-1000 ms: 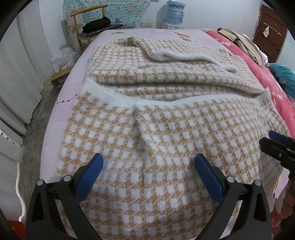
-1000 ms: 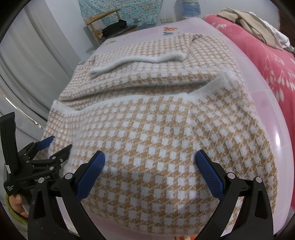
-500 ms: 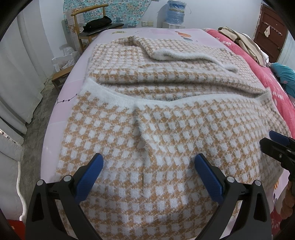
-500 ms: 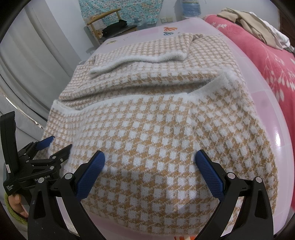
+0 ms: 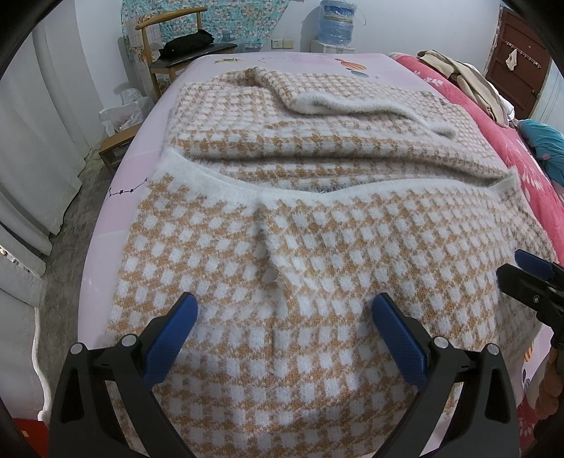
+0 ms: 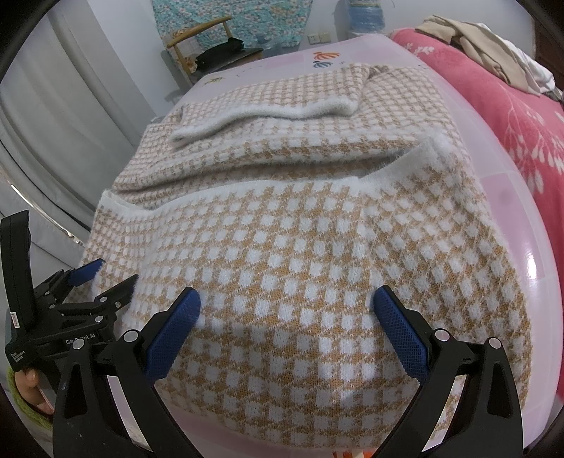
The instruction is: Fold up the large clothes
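A tan-and-white checked knit sweater (image 5: 317, 183) lies on a pink bed, its near part folded up over the body with a fuzzy white hem (image 5: 352, 185) running across. A sleeve (image 5: 345, 102) lies folded over the far part. My left gripper (image 5: 283, 310) hovers open over the near folded part, nothing between its blue pads. My right gripper (image 6: 287, 306) is open too, above the same near part (image 6: 299, 246). The left gripper (image 6: 102, 274) also shows at the left edge of the right wrist view, and the right gripper (image 5: 528, 271) at the right edge of the left wrist view.
The pink sheet of the bed (image 5: 116, 197) shows left of the sweater. A red blanket (image 6: 511, 116) with piled clothes (image 6: 476, 38) lies along the right. A wooden chair (image 5: 176, 45) and a water bottle (image 5: 335, 21) stand beyond the bed. White curtains (image 5: 35, 141) hang on the left.
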A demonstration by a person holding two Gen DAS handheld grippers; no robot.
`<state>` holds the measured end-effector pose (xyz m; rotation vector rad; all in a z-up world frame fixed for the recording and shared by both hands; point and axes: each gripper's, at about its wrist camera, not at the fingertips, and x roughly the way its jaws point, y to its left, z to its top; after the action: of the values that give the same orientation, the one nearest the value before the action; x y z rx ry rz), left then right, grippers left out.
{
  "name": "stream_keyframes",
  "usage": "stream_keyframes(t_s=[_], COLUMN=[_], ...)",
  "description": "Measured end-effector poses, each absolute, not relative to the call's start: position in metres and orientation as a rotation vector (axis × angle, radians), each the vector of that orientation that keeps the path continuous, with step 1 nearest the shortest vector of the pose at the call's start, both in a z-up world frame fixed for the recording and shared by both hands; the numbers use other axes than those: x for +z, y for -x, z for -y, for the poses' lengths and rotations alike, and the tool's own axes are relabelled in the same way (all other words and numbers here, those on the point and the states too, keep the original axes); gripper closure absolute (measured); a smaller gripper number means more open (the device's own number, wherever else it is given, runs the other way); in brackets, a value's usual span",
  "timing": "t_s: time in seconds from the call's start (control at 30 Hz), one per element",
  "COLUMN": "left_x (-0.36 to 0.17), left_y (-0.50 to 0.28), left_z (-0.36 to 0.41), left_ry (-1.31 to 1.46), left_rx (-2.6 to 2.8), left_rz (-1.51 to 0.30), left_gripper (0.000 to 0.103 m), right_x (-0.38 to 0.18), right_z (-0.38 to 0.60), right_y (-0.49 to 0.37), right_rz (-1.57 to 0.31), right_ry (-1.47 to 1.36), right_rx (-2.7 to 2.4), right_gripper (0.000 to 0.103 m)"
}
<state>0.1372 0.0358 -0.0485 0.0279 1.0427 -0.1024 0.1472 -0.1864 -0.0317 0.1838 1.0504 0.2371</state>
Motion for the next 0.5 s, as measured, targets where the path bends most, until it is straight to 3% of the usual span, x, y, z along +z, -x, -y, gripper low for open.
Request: stream_keyframes(t_s=[0.5], left_x=[-0.0485], left_y=[-0.1370], left_z=[-0.0353], left_ry=[-0.030], left_rx=[-0.103], left_rz=[-1.043], left_gripper=[0.005], right_x=[-0.0316], right_z=[0.1866], right_y=[-0.1473], right_rz=[-1.050], right_ry=[-0.183], right_rx=[0.237], right_gripper=[0.008])
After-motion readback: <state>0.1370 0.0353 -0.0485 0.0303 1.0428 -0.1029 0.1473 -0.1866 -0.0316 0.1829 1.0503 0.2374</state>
